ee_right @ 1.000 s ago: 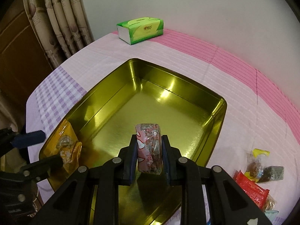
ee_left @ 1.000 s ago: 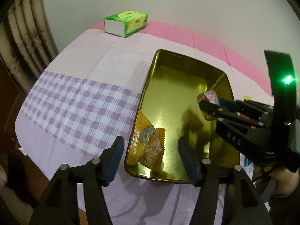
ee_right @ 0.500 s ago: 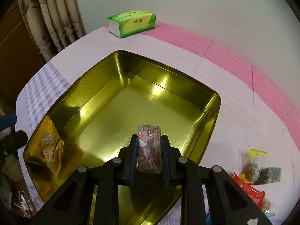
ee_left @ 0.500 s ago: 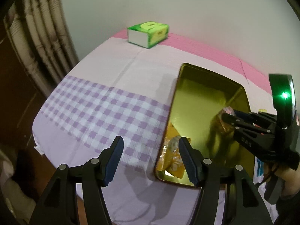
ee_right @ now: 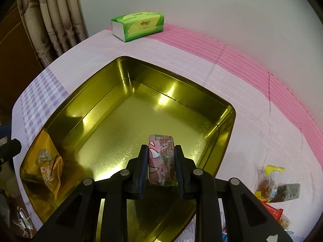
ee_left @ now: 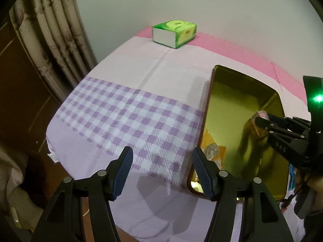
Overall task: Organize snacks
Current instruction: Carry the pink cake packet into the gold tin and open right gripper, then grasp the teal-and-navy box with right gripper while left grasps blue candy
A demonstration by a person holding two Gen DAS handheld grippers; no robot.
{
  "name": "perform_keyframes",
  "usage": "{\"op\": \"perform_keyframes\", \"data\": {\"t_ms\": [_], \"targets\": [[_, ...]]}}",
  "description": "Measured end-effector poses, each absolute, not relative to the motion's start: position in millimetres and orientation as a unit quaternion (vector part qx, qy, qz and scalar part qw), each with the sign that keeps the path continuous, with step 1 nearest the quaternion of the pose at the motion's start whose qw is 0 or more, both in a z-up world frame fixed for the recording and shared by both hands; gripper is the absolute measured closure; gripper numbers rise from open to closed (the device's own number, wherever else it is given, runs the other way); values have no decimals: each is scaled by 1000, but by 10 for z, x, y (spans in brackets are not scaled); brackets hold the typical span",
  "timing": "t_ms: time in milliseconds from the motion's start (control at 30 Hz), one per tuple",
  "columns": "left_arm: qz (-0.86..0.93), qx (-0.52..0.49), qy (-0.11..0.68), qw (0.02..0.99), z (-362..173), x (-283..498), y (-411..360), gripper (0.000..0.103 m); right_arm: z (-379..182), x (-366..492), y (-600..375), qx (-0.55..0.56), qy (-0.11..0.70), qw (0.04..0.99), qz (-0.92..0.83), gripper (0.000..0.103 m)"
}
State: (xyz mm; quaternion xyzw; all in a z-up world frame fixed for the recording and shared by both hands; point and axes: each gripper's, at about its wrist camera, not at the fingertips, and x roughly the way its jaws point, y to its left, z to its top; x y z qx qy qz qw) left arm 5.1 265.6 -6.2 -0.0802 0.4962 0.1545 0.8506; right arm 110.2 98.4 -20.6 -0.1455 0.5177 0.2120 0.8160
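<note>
Nearest, right gripper (ee_right: 160, 166) pinching a pink-wrapped snack (ee_right: 161, 160), jaws just starting to part, wrapper between the pads, hanging over the near end of the gold tin (ee_right: 226, 109). Likely mid-drop: needs only a wider release and a lift clear of the near rim. Left gripper (ee_left: 161, 168) empty and spread wide above the checked tablecloth (ee_left: 121, 117), beside the tin. Orange packet (ee_right: 49, 166) tucked in the tin's left corner; most of the floor bare. Loose snacks (ee_right: 276, 187) waiting right of the tin. Farthest, green tissue pack (ee_right: 138, 25) by the wall.
</note>
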Motion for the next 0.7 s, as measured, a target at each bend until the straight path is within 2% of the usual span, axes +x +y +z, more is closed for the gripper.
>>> {"op": "perform_keyframes", "data": {"t_ms": [67, 167, 400, 700], "targets": [[152, -77, 499, 850, -63, 57, 2632, 41, -182, 1099, 974, -142, 516, 817, 215, 64], [146, -69, 499, 852, -52, 60, 2579, 41, -85, 1065, 937, -132, 503, 825, 220, 56], [139, -62, 500, 853, -34, 57, 2528, 41, 201, 920, 682, -109, 486, 841, 213, 53], [127, -41, 506, 852, -50, 67, 2425, 41, 545, 611, -162, -94, 477, 859, 163, 53]]}}
